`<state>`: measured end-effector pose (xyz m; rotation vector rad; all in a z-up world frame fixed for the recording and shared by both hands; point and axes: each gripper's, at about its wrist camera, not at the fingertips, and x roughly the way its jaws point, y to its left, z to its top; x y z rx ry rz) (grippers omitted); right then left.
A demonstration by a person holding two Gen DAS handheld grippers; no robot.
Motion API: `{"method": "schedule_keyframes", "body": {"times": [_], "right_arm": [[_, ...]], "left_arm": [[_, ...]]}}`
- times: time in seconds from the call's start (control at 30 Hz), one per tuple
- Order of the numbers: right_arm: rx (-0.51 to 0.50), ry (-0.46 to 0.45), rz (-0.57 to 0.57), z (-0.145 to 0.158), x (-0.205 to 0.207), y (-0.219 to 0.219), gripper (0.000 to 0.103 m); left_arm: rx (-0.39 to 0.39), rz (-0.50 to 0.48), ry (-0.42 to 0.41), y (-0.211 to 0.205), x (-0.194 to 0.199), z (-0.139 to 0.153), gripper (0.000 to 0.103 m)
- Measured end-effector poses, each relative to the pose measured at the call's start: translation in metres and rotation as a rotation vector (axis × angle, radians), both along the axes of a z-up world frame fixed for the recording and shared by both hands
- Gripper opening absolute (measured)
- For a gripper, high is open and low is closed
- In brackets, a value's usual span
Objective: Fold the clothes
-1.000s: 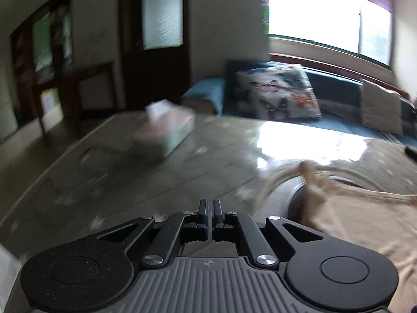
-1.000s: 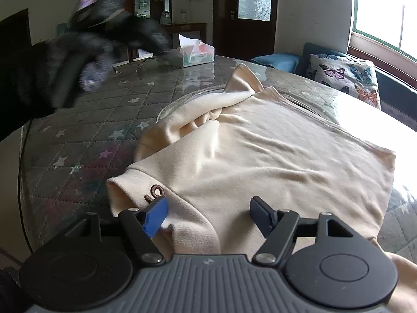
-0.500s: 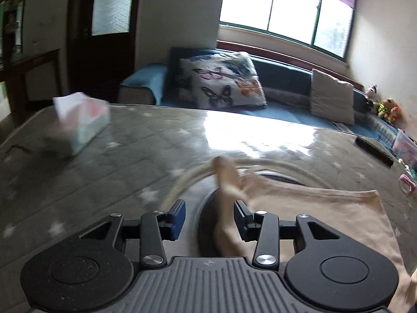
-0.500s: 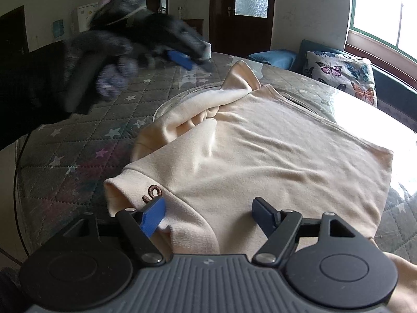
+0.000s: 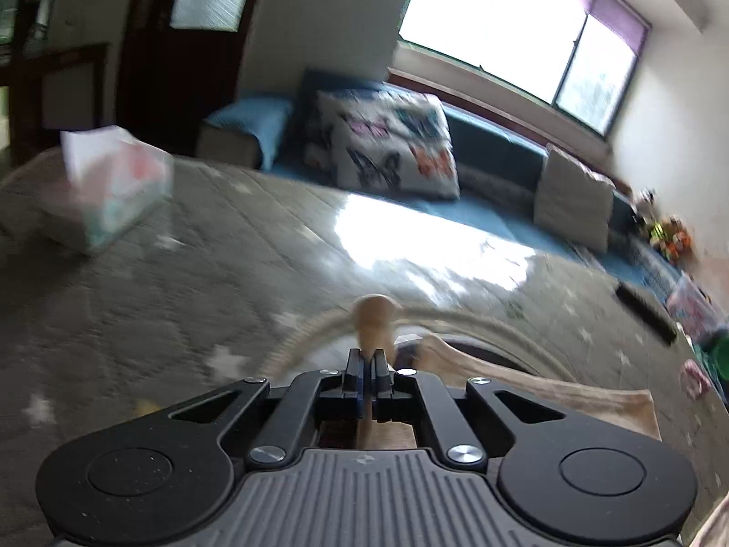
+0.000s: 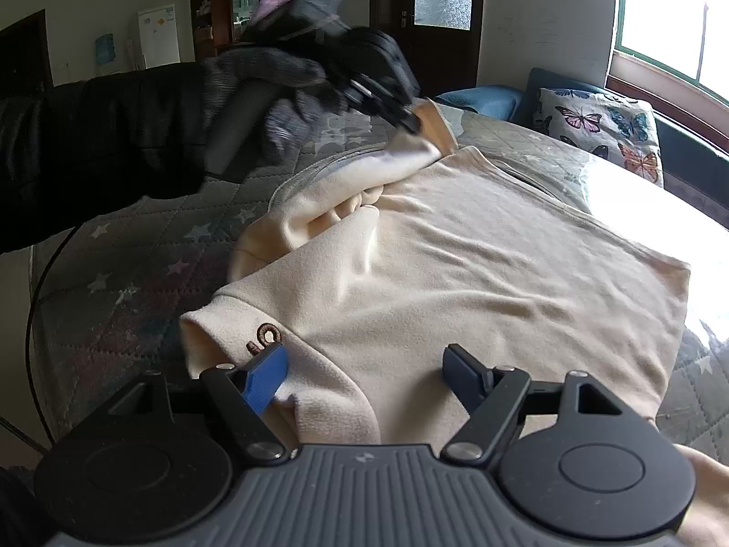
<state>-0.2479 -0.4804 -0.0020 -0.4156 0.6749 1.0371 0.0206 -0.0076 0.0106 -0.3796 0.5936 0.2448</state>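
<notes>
On a star-quilted table cover (image 6: 136, 282), a cream sweater (image 6: 478, 273) lies spread flat. At its far end, the left gripper (image 5: 366, 360) is clamped on a sleeve cuff (image 5: 374, 319). The right gripper (image 6: 364, 364) hovers spread wide over the near hem. A tissue box (image 5: 105, 196) sits beyond.

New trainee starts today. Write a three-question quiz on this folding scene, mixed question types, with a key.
1. True or false: the left gripper is shut on the sleeve cuff of the cream sweater.
2. The right gripper is: A) shut on the collar, B) open over the sweater, C) out of view.
3. Fill in: the box on the quilted table, far left in the left wrist view, holds ____.

Key: 1 true; 2 B; 3 tissues, in the tissue box.
</notes>
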Motion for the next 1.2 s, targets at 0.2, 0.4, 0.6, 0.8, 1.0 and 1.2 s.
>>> {"method": "schedule_keyframes", "body": {"times": [0.2, 0.4, 0.6, 0.8, 1.0, 1.2], "right_arm": [[-0.005, -0.013, -0.008, 0.0, -0.002, 0.001, 0.078], [-0.012, -0.018, -0.021, 0.001, -0.004, 0.001, 0.078], [0.0, -0.064, -0.027, 0.018, -0.014, 0.0, 0.077], [0.035, -0.085, 0.058, 0.036, -0.039, 0.011, 0.071], [-0.035, -0.086, 0.157, 0.019, -0.062, 0.039, 0.042], [-0.04, -0.067, 0.159, 0.017, -0.064, 0.039, 0.008]], "left_arm": [[0.049, 0.12, -0.072, 0.024, -0.072, 0.024, 0.003], [0.102, 0.221, -0.067, 0.045, -0.141, 0.03, 0.003], [0.072, 0.275, 0.031, 0.067, -0.157, -0.001, 0.003], [0.078, 0.27, 0.045, 0.066, -0.15, -0.008, 0.003], [0.087, 0.256, -0.004, 0.067, -0.153, 0.004, 0.003], [0.119, 0.232, -0.064, 0.068, -0.166, 0.016, 0.003]]}}
